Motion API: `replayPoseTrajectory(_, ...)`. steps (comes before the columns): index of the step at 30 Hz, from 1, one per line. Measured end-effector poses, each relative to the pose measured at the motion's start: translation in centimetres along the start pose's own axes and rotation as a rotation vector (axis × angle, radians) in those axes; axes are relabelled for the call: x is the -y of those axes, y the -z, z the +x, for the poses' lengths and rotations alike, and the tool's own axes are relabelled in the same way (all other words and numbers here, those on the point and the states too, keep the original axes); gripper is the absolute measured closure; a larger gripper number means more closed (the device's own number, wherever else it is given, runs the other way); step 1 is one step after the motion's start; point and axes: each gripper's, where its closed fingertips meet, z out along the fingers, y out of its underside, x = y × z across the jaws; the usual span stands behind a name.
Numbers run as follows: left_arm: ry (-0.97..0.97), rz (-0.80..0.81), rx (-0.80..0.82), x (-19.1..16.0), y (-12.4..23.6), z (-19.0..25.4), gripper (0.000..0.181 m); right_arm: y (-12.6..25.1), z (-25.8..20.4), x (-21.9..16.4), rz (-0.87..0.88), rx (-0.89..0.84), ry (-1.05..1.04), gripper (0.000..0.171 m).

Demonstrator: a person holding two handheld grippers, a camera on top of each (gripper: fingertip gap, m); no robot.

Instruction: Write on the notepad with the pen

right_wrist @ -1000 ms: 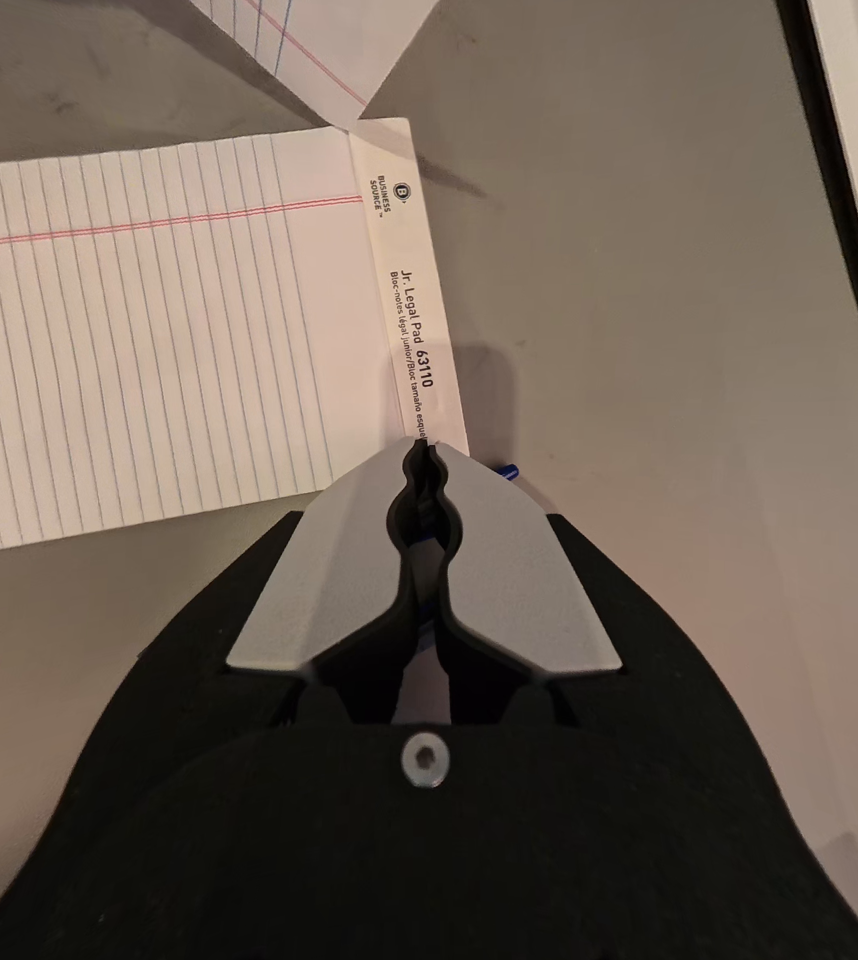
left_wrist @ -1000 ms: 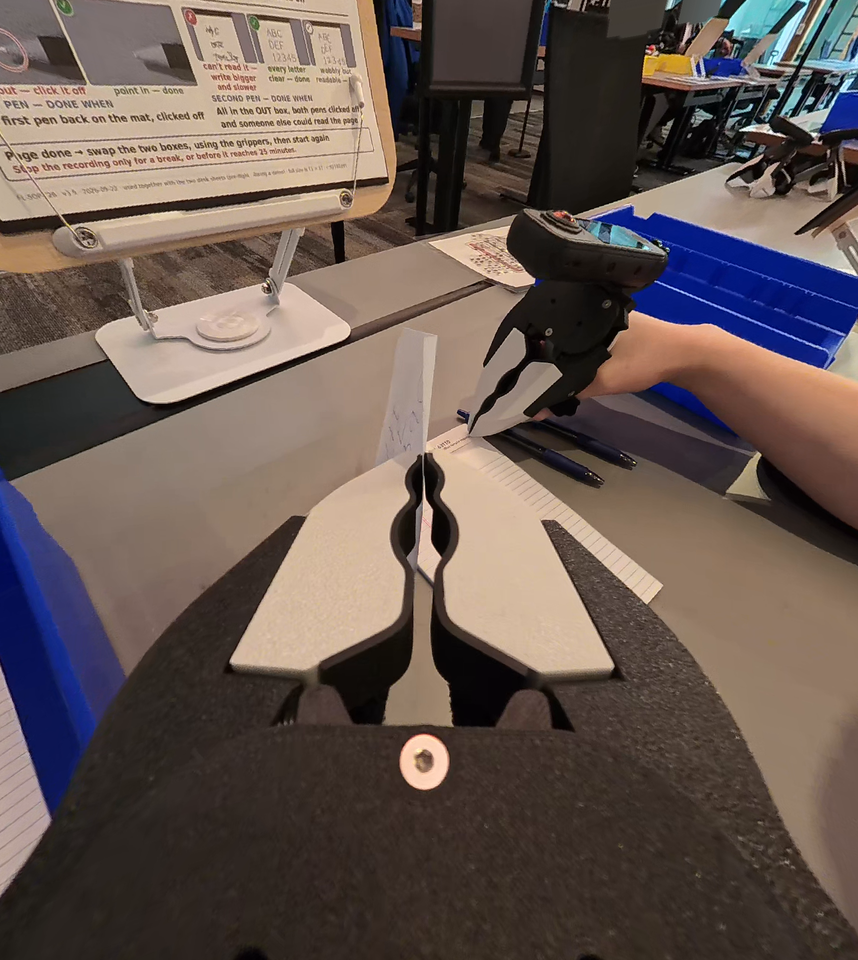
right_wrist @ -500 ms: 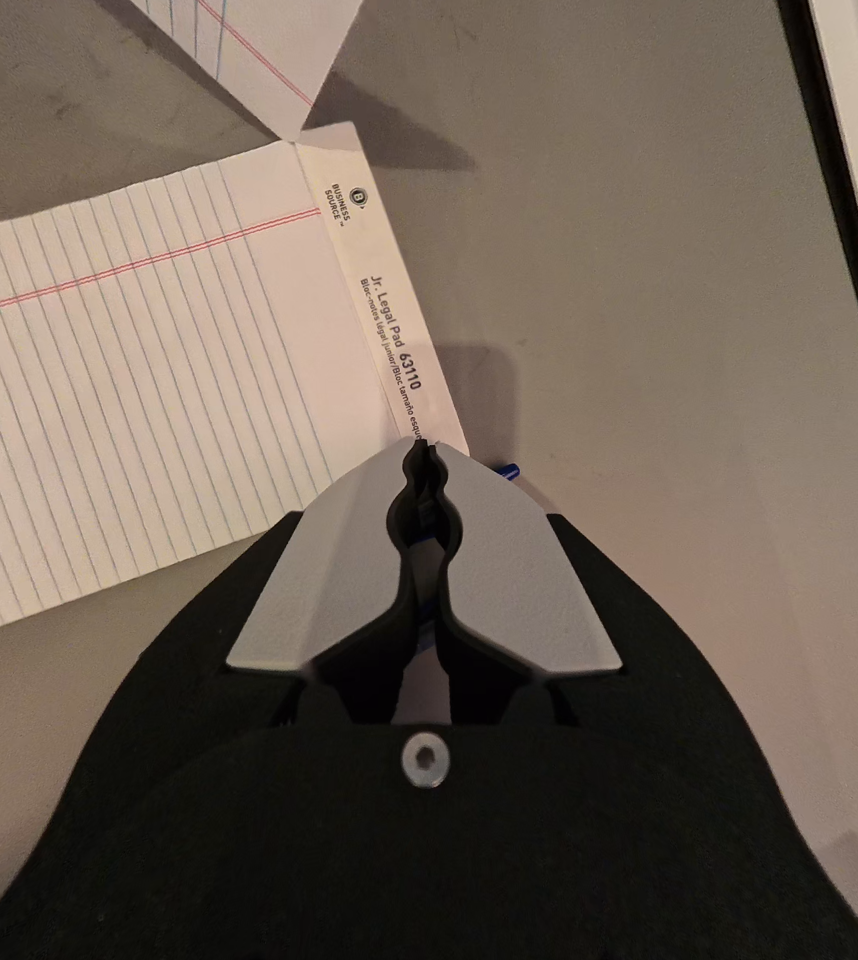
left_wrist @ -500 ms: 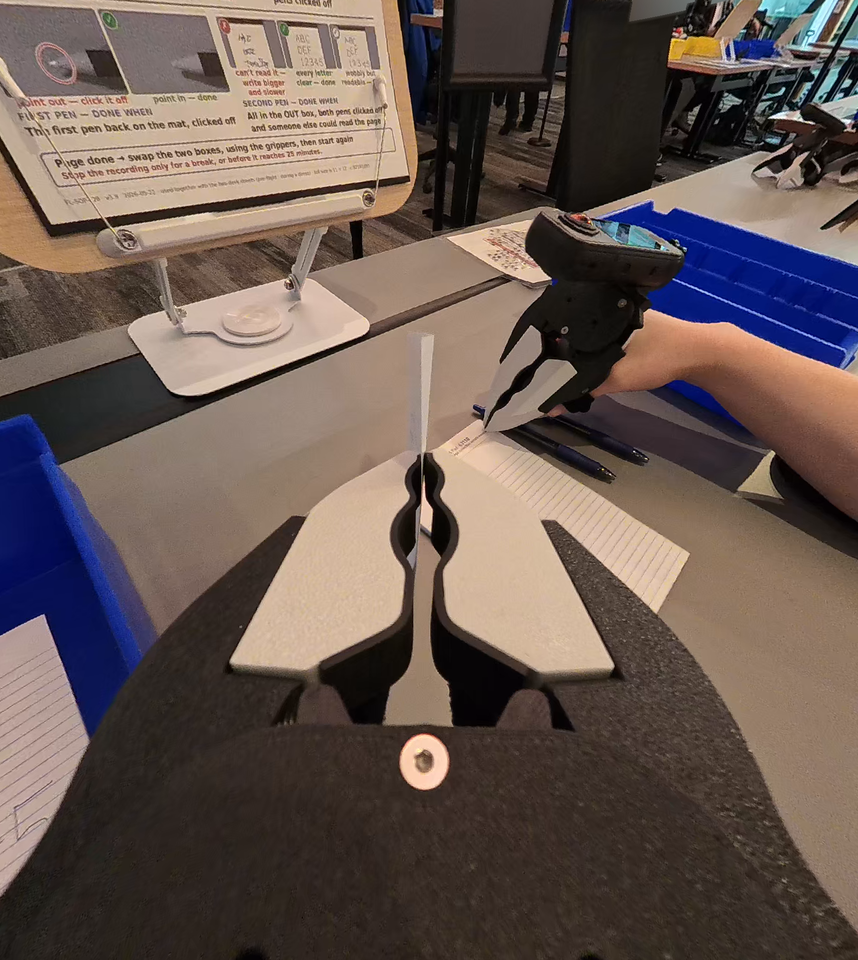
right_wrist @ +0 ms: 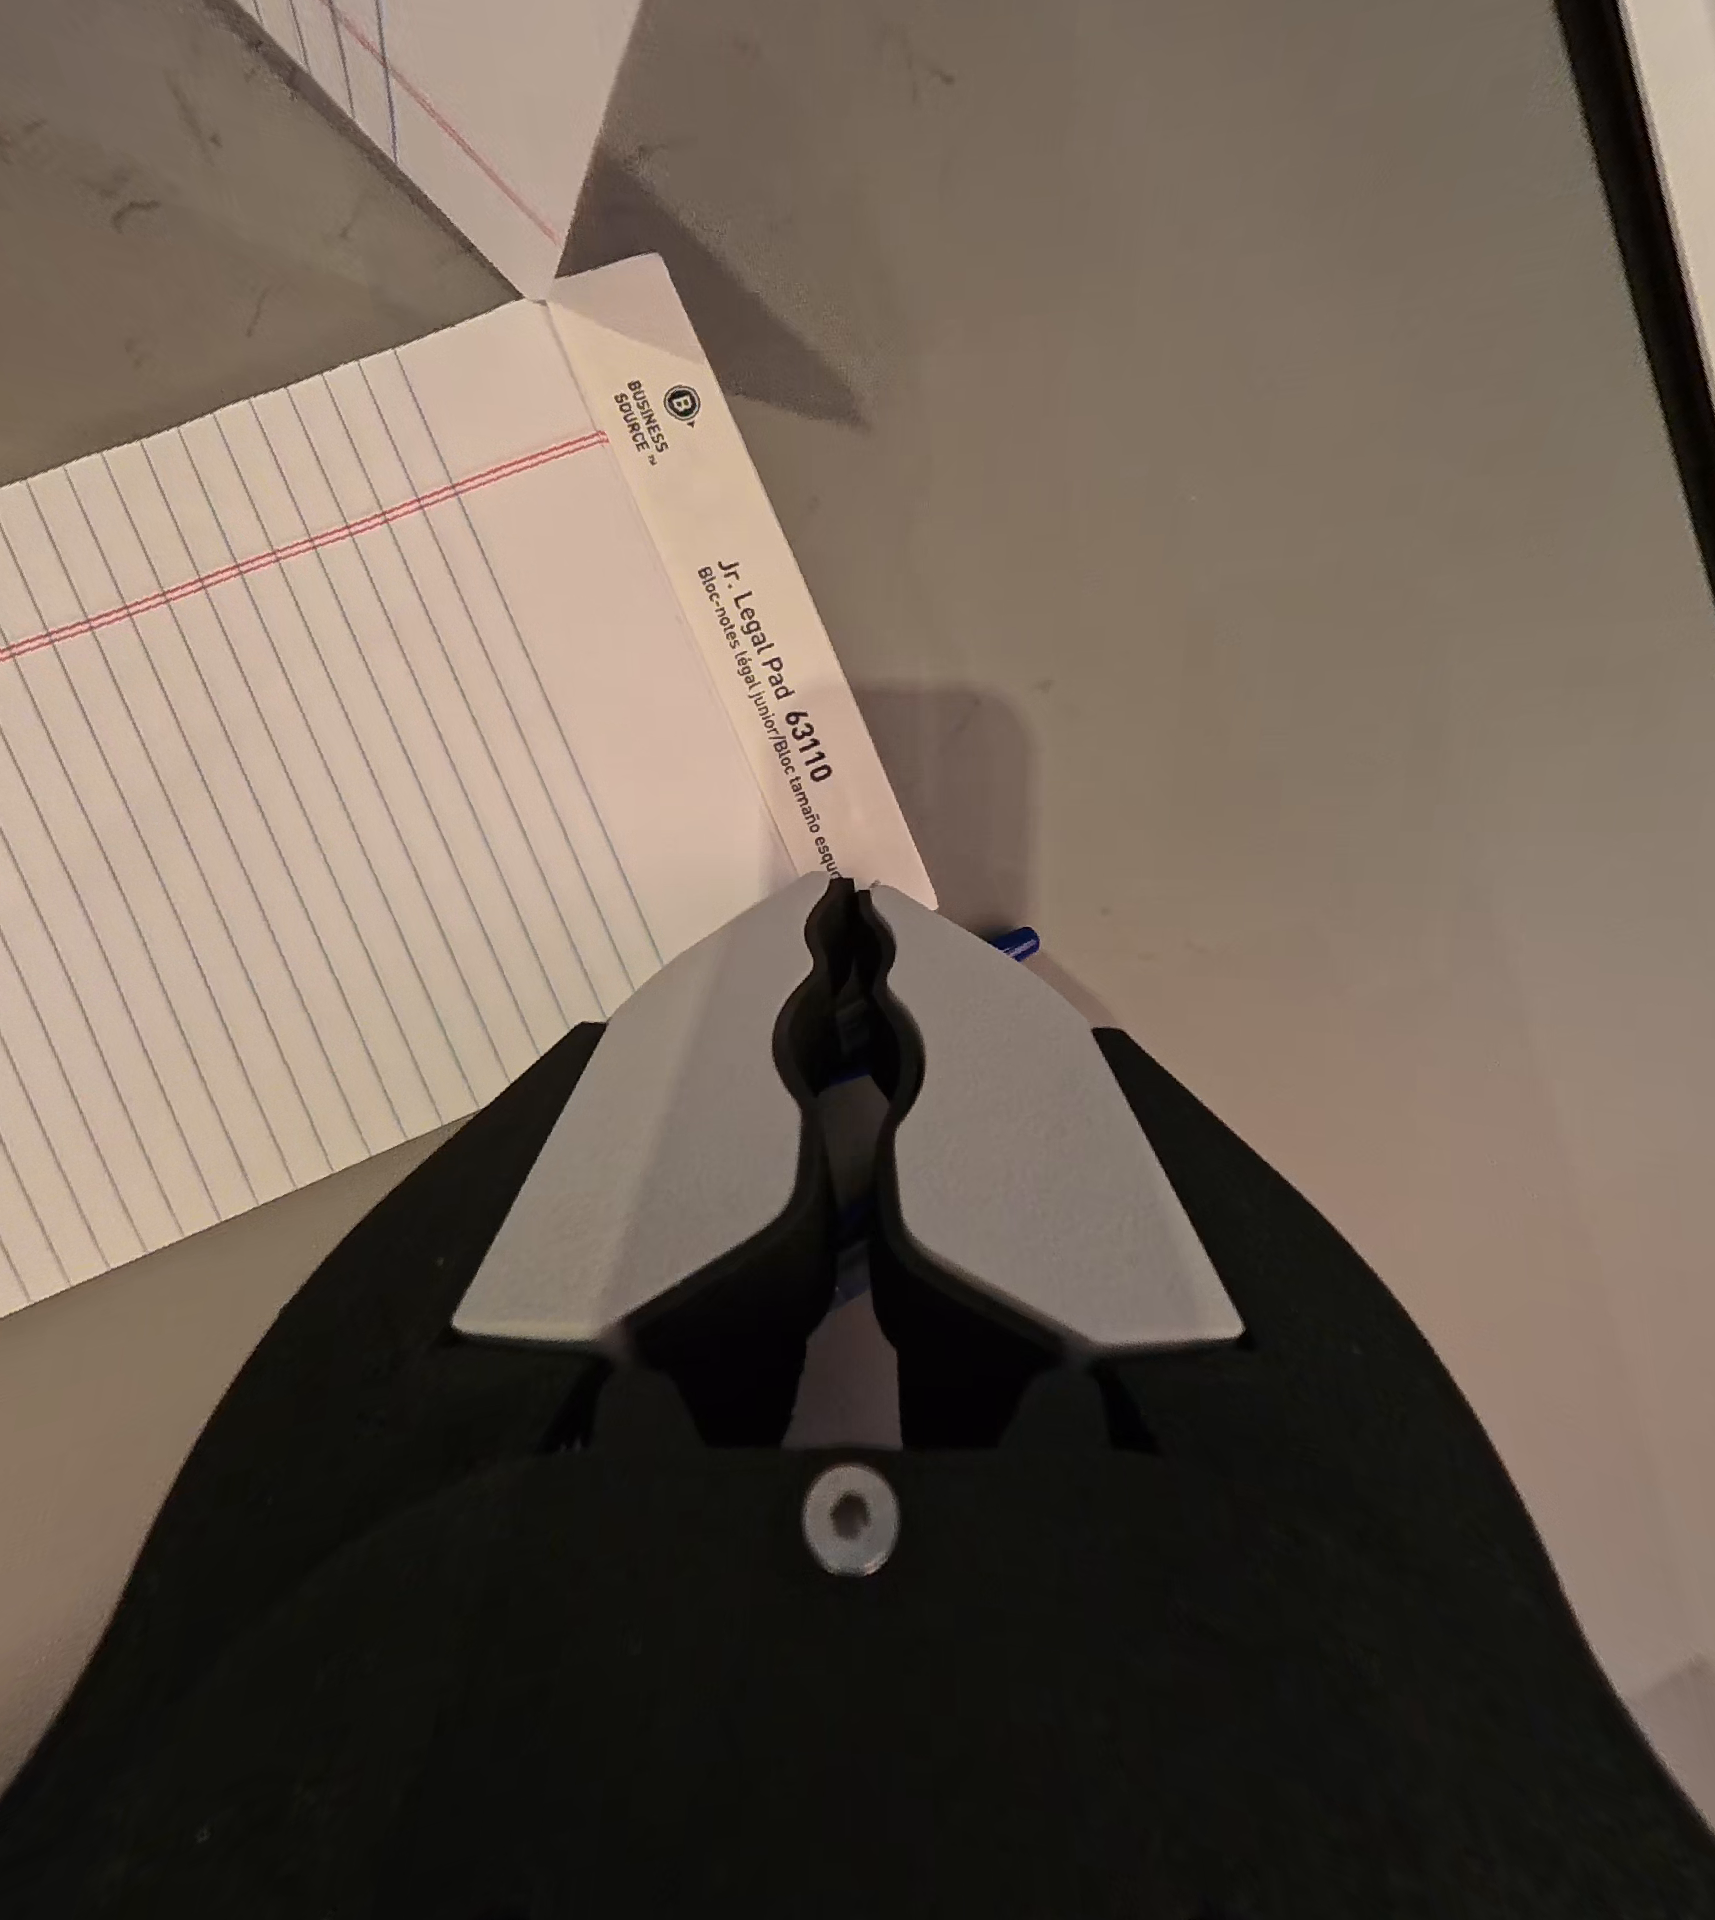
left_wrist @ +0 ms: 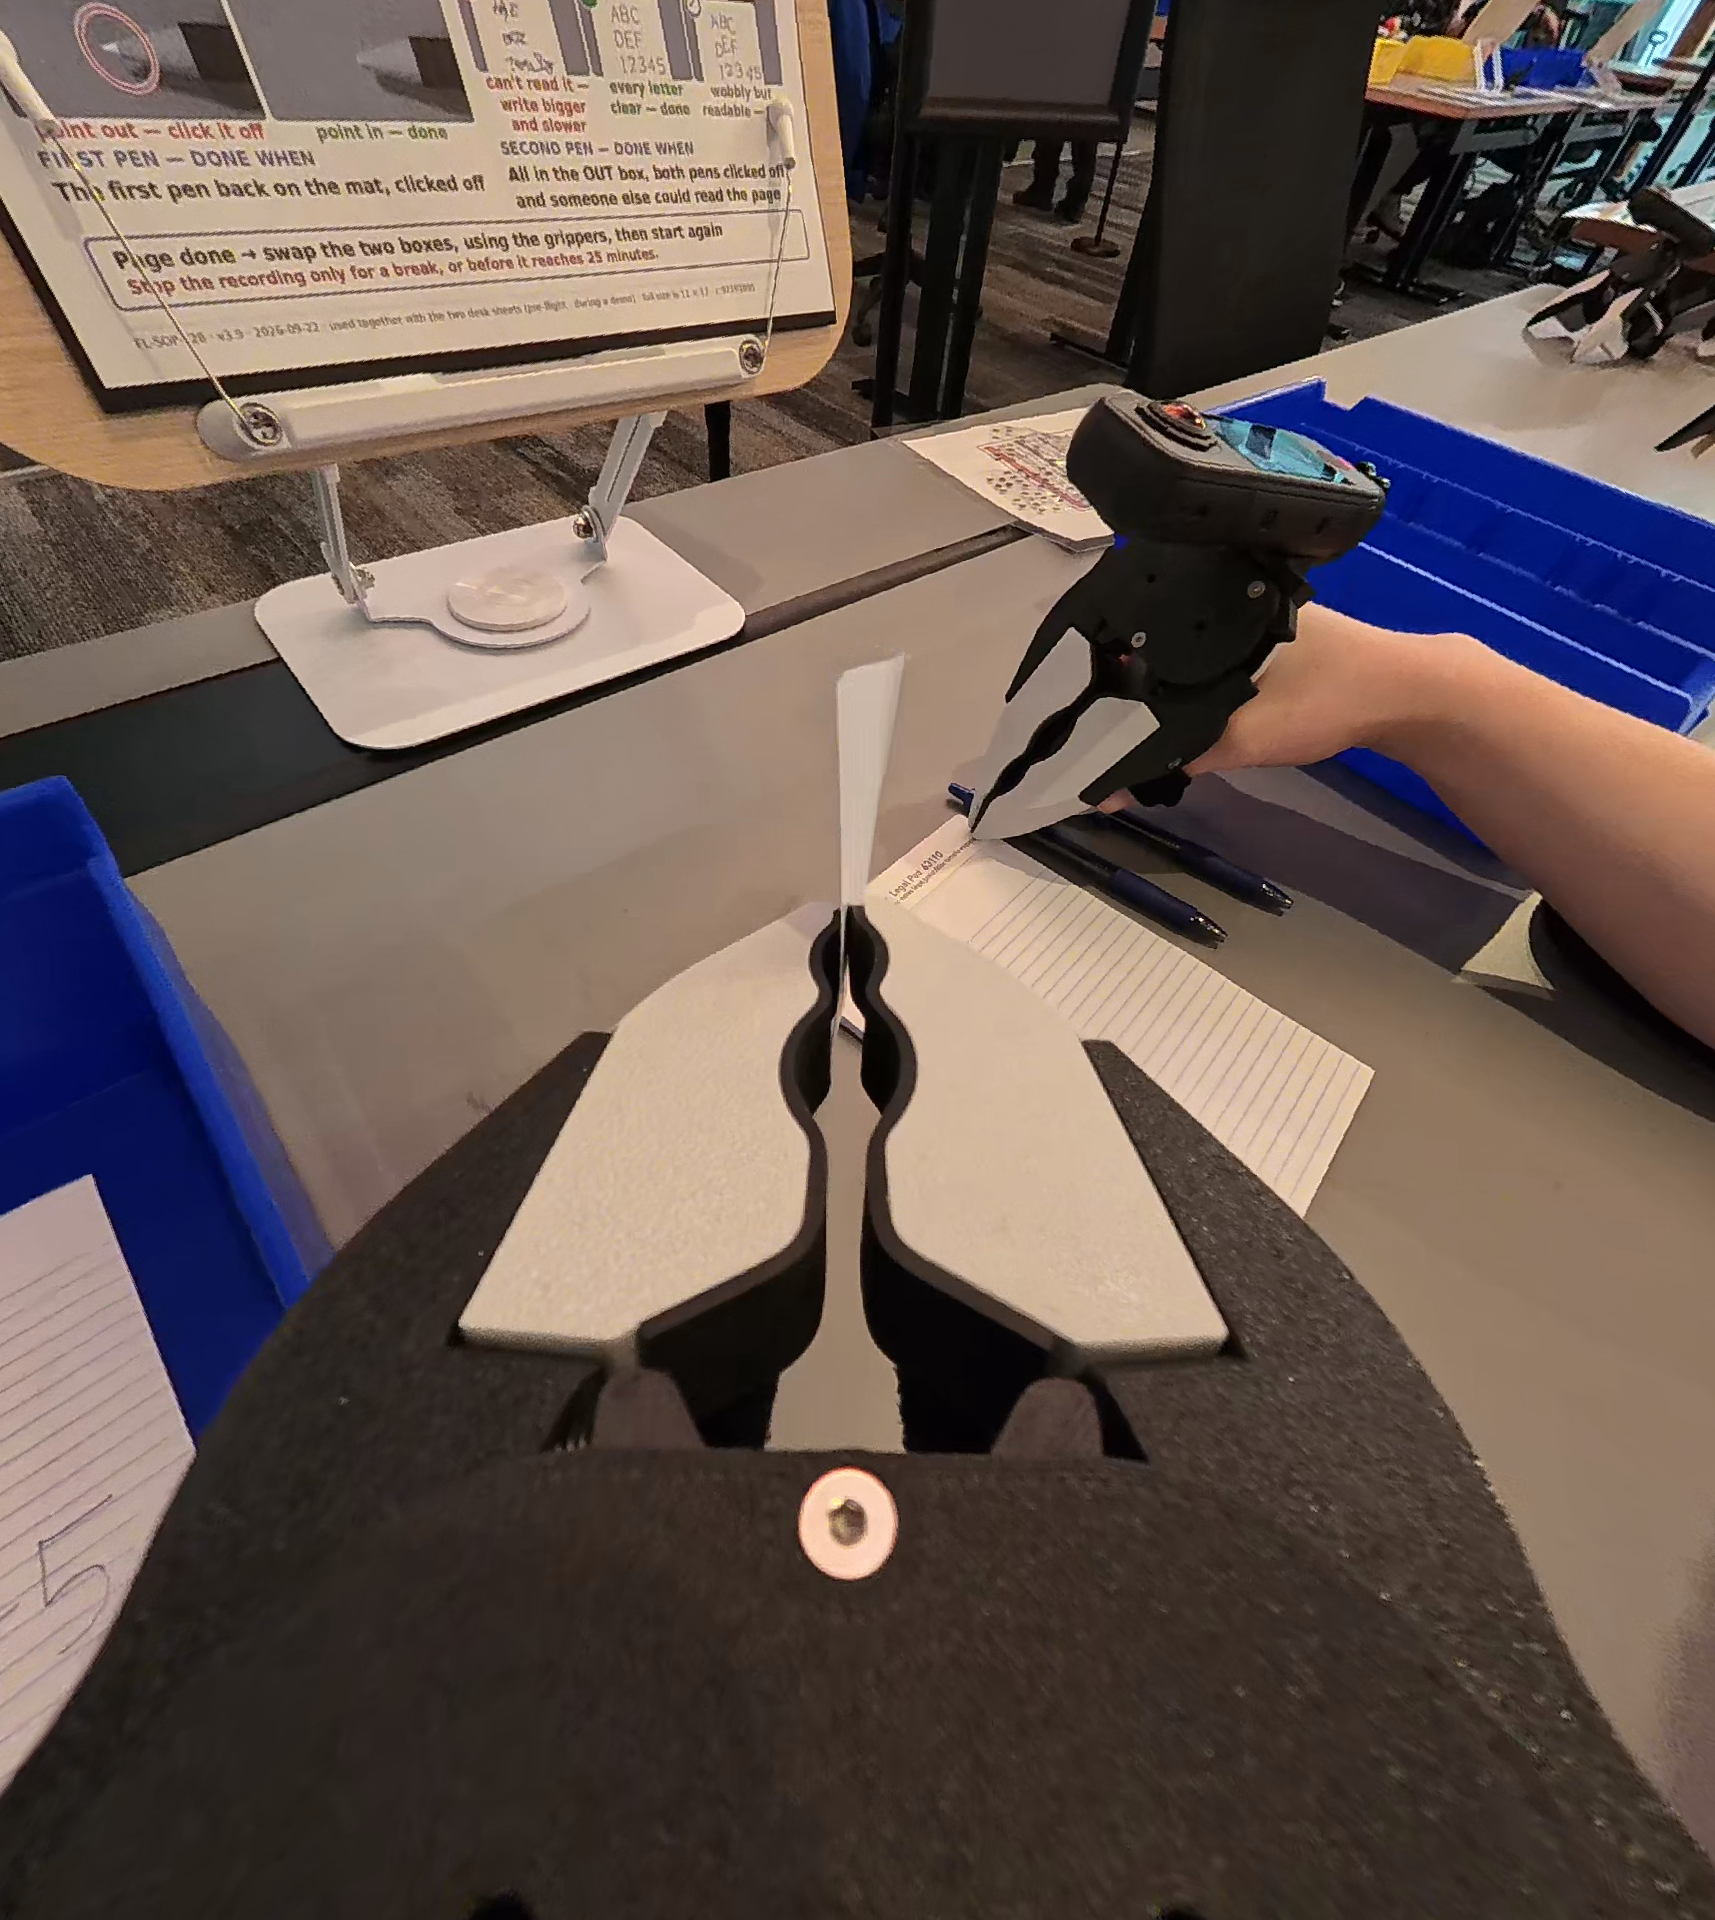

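The gray counter (left_wrist: 520, 935) holds a blue bin (left_wrist: 53, 1039) and the notepad (left_wrist: 1175, 1018). The left gripper (left_wrist: 845, 920) is pinched tight on a lifted sheet (left_wrist: 868, 769). The right gripper (right_wrist: 848, 888), tips together, presses the notepad's top corner. Two pens (left_wrist: 1144, 883) lie just beside the notepad.

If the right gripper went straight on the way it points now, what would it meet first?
Probably the notepad's top binding strip: the right gripper, shut, points steeply down at its corner and looks to be at or touching it already.
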Motion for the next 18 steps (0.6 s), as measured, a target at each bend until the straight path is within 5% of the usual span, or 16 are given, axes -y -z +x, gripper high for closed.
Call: replayPoseTrajectory(18,-0.03,-0.043,0.178,-3.0,2.3,-0.5,0.181,0.0,0.0,0.1,0.006,0.007,0.0,0.171)
